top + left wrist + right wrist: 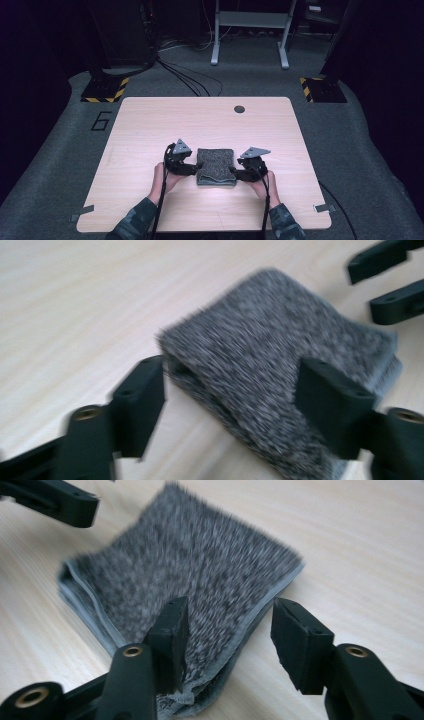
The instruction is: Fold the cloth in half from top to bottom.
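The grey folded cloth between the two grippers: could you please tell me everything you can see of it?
The grey folded cloth is a fuzzy, speckled dark-grey towel with a lighter stitched hem, folded into a thick, roughly square stack of several layers. It lies flat on the light wooden table, near the person's edge. The left gripper straddles one side edge with its jaws apart, and the right gripper straddles the opposite side; neither gripper's pads press on it.

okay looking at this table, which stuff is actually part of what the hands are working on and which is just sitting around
Part of the job:
- folded grey towel on the table
- left tongs, jaws apart at the towel's left edge
- right tongs, jaws apart at its right edge

Just lying about:
- white metal frame on the floor behind
- striped stand bases
- cables on the carpet
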Available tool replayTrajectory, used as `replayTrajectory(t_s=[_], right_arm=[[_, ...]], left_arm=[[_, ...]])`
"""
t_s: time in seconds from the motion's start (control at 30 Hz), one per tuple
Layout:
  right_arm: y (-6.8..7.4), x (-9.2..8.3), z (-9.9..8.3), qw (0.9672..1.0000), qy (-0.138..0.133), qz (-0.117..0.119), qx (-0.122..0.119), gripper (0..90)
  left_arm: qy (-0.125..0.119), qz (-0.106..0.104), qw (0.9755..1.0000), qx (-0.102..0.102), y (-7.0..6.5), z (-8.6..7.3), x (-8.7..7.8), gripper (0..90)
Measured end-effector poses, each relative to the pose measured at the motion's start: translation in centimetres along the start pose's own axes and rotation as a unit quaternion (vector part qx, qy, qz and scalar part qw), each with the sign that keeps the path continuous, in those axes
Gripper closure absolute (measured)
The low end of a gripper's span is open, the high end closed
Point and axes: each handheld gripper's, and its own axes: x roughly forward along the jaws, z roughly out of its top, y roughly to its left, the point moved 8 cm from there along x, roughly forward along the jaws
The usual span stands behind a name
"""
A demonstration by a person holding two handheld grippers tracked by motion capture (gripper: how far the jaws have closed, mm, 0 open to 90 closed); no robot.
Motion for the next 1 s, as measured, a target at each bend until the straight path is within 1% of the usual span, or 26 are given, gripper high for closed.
replayTrajectory(t_s=[0.03, 0.07, 0.13, 0.2, 0.23, 0.27, 0.3, 0.33, 0.37, 0.4, 0.43, 0.47, 0.5, 0.53, 0.57, 0.6, 0.63, 0.67, 0.7, 0.73, 0.77, 0.8, 0.83, 0.87, 0.93, 1.0], right_arm=[[0.3, 0.5, -0.4, 0.9999, 0.01, 0.002, -0.006, 47.7], [0.4, 0.8, -0.7, 0.9998, 0.015, 0.003, -0.016, 46.7], [0.6, 1.2, -1.3, 0.9995, 0.028, 0.001, -0.015, 43.8], [0.5, 1.4, -1.6, 0.9993, 0.031, -0.006, -0.018, 39.8], [0.5, 1.4, -1.8, 0.9992, 0.035, -0.007, -0.018, 36.6], [0.4, 1.4, -1.9, 0.9991, 0.036, -0.009, -0.021, 33.9], [0.3, 1.5, -1.9, 0.9991, 0.038, -0.013, -0.014, 31.2], [0.2, 1.5, -2.0, 0.9991, 0.039, -0.015, -0.013, 28.8], [0.1, 1.6, -2.1, 0.9991, 0.038, -0.015, -0.013, 27.3], [0.0, 1.6, -2.2, 0.9989, 0.042, -0.014, -0.015, 26.0], [0.0, 1.6, -2.3, 0.9989, 0.04, -0.018, -0.014, 24.4], [0.0, 1.6, -2.4, 0.9989, 0.041, -0.018, -0.013, 23.3], [0.0, 1.6, -2.4, 0.9989, 0.039, -0.02, -0.013, 22.7], [0.0, 1.6, -2.5, 0.999, 0.038, -0.023, -0.01, 22.5], [0.0, 1.6, -2.6, 0.999, 0.039, -0.021, -0.011, 22.2], [-0.1, 1.6, -2.6, 0.999, 0.036, -0.022, -0.016, 21.3], [-0.1, 1.7, -2.6, 0.9991, 0.033, -0.024, -0.012, 20.6], [-0.1, 1.7, -2.7, 0.9991, 0.034, -0.025, -0.006, 19.7], [-0.2, 1.7, -2.7, 0.9991, 0.034, -0.024, -0.007, 17.3], [-0.3, 1.6, -2.7, 0.9991, 0.034, -0.023, -0.009, 14.9], [-0.3, 1.5, -2.6, 0.9994, 0.03, -0.018, -0.004, 14.5], [-0.4, 1.3, -2.6, 0.9996, 0.027, -0.012, -0.001, 14.2], [-0.5, 0.9, -2.5, 0.9997, 0.019, -0.01, 0.008, 14.1], [-0.7, 0.5, -2.5, 0.9998, 0.012, -0.009, 0.01, 13.5], [-1.1, -0.4, -2.4, 0.9998, 0.003, -0.013, 0.017, 13.2], [-1.7, -1.5, -2.6, 0.9995, -0.004, -0.016, 0.027, 11.8]], left_arm=[[0.005, 0.007, 0.9999, 0.006, -0.1, -0.4, 0.3, 24.7], [0.013, 0.003, 0.9999, 0.009, -0.2, -0.8, 0.4, 23.3], [0.022, 0.006, 0.9996, 0.014, -0.3, -1.5, 0.7, 21.9], [0.033, 0.005, 0.9993, 0.017, -0.5, -2.1, 0.8, 20.8], [0.036, 0.009, 0.9991, 0.02, -0.5, -2.3, 0.9, 20.4], [0.043, 0.01, 0.9987, 0.024, -0.6, -2.5, 0.9, 20.1], [0.049, 0.012, 0.9983, 0.029, -0.6, -2.8, 1.0, 20.1], [0.05, 0.02, 0.9981, 0.031, -0.6, -2.9, 1.1, 20.0], [0.051, 0.017, 0.9981, 0.029, -0.7, -3.1, 1.2, 19.9], [0.052, 0.019, 0.998, 0.031, -0.7, -3.3, 1.2, 20.0], [0.057, 0.021, 0.9975, 0.035, -0.7, -3.4, 1.1, 20.0], [0.05, 0.025, 0.9979, 0.034, -0.8, -3.5, 1.2, 20.1], [0.056, 0.029, 0.9972, 0.041, -0.8, -3.6, 1.1, 20.1], [0.053, 0.029, 0.9972, 0.045, -0.9, -3.7, 1.1, 20.1], [0.052, 0.034, 0.997, 0.046, -0.9, -3.7, 1.1, 20.1], [0.051, 0.034, 0.9969, 0.05, -0.9, -3.7, 1.0, 20.1], [0.047, 0.039, 0.997, 0.048, -0.9, -3.7, 1.1, 20.1], [0.044, 0.037, 0.9974, 0.044, -0.9, -3.7, 1.1, 19.9], [0.041, 0.036, 0.9976, 0.042, -0.9, -3.7, 1.1, 19.5], [0.044, 0.035, 0.9977, 0.037, -0.8, -3.7, 0.9, 16.8], [0.039, 0.03, 0.9983, 0.03, -0.8, -3.7, 0.7, 14.0], [0.035, 0.026, 0.9988, 0.023, -0.8, -3.6, 0.4, 13.0], [0.027, 0.03, 0.999, 0.017, -0.7, -3.6, 0.1, 11.2], [0.029, 0.029, 0.999, 0.015, -0.5, -3.7, -0.4, 9.5], [0.021, 0.033, 0.9992, 0.011, -0.2, -3.7, -1.3, 8.4], [0.012, 0.043, 0.999, 0.007, 0.2, -3.9, -2.3, 7.8]])
